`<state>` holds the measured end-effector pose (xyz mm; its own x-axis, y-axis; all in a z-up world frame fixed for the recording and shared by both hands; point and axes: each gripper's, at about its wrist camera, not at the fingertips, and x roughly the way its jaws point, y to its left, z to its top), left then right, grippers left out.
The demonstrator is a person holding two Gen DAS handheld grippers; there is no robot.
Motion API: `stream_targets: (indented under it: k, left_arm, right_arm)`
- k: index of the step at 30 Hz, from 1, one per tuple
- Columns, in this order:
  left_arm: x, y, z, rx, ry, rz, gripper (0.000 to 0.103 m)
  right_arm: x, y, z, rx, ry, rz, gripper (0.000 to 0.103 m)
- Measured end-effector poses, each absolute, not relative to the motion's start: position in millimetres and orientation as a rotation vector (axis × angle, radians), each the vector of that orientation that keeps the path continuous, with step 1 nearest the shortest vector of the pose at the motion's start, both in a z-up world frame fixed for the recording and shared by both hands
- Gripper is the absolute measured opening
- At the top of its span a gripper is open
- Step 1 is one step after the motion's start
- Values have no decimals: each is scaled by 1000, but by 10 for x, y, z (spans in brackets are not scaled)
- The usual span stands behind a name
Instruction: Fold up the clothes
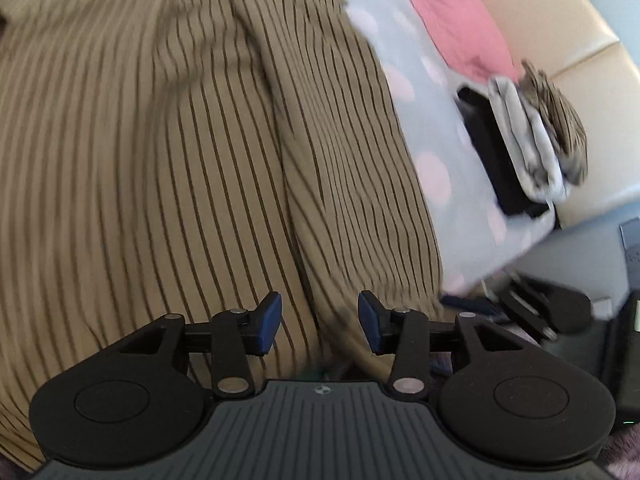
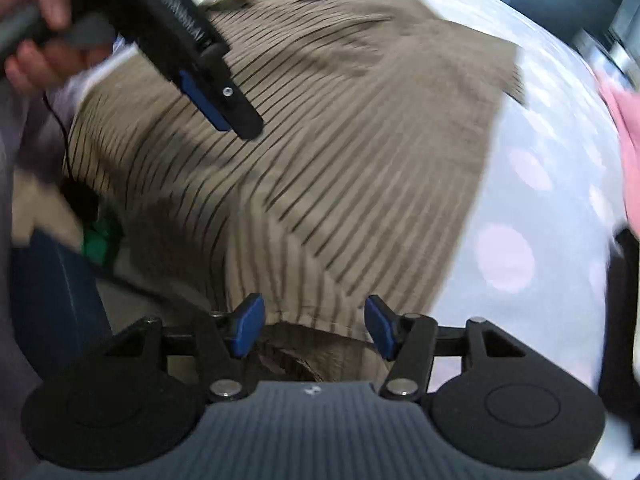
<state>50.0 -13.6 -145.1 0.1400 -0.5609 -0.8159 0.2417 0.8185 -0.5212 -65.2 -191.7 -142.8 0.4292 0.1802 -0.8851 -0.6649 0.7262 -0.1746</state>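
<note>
A tan garment with thin dark stripes (image 1: 180,152) lies spread on a pale blue bedsheet with pink dots (image 1: 432,120). It also shows in the right wrist view (image 2: 340,140), with a folded-over layer along its near side. My left gripper (image 1: 319,326) is open just above the garment, over a lengthwise crease. It also appears at the upper left of the right wrist view (image 2: 224,108), held by a hand. My right gripper (image 2: 314,326) is open, its fingers straddling the garment's near hem without holding it.
A small stack of folded clothes (image 1: 536,132) on a black object lies on the bed at the right. A pink cloth (image 1: 452,16) lies beyond it, also at the right edge of the right wrist view (image 2: 628,128). A cream padded headboard (image 1: 568,40) stands behind. A dark blue box (image 2: 56,296) is below left.
</note>
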Motion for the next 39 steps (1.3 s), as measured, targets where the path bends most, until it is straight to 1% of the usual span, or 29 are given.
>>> stream_targets:
  k: [3, 5, 6, 7, 8, 9, 10, 14, 15, 16, 17, 18, 20, 23, 26, 28, 34, 35, 36, 38, 39]
  left_arm:
    - [398, -172, -1521, -270, 1332, -605, 40]
    - [346, -194, -1542, -247, 1332, -608, 40]
    - [330, -207, -1546, -237, 1332, -610, 40]
    - [303, -210, -1546, -233, 1334, -613, 40]
    - [277, -210, -1548, -231, 1335, -617, 40]
    - [257, -209, -1555, -231, 1336, -622, 40]
    - [246, -217, -1569, -226, 1337, -622, 40]
    - [216, -272, -1610, -205, 1339, -626, 40]
    - [208, -279, -1615, -201, 1340, -627, 40]
    - [202, -287, -1617, -199, 1341, -630, 40]
    - [195, -290, -1618, -197, 1340, -632, 40]
    - [187, -285, -1615, -197, 1338, -630, 40]
    - [178, -285, -1611, -200, 1334, -625, 43]
    - [167, -283, -1633, -202, 1325, -620, 44]
    - [137, -318, -1637, -217, 1315, -646, 43]
    - [102, -377, -1615, -192, 1291, -649, 43]
    - [168, -562, -1691, -172, 1240, -615, 43]
    - [188, -568, -1701, -163, 1230, -611, 35]
    - [207, -574, -1710, -155, 1220, -607, 22]
    - [242, -549, -1729, -155, 1218, -599, 11]
    - [250, -515, -1734, -166, 1222, -601, 7]
  right_arm:
    - [-705, -1775, -1651, -785, 964, 582, 64]
    - [-741, -1761, -1765, -891, 957, 573, 64]
    - [-755, -1770, -1798, -908, 973, 569, 55]
    - [-769, -1779, -1831, -925, 989, 565, 24]
    - [-783, -1789, -1864, -942, 1005, 561, 10]
    - [-807, -1794, -1876, -951, 1014, 560, 4]
    - [-838, -1795, -1868, -947, 1020, 569, 3]
    - [-898, -1775, -1805, -853, 1071, 594, 3]
    - [-914, -1767, -1787, -825, 1080, 618, 5]
    - [-936, -1758, -1787, -811, 1094, 639, 12]
    - [-961, -1749, -1800, -806, 1111, 659, 17]
    - [-986, -1739, -1814, -801, 1128, 679, 28]
    - [-1040, -1723, -1837, -786, 1168, 726, 26]
    - [-1154, -1694, -1862, -790, 1224, 806, 28]
    - [-1189, -1694, -1826, -843, 1199, 765, 30]
    - [-1118, -1763, -1744, -801, 1189, 710, 34]
    - [-899, -2036, -1456, -626, 1151, 533, 35]
    - [-896, -2068, -1397, -604, 1146, 512, 35]
    - [-876, -2097, -1362, -588, 1143, 490, 36]
    - [-813, -2155, -1326, -565, 1141, 447, 38]
    - [-785, -2194, -1317, -563, 1134, 431, 38]
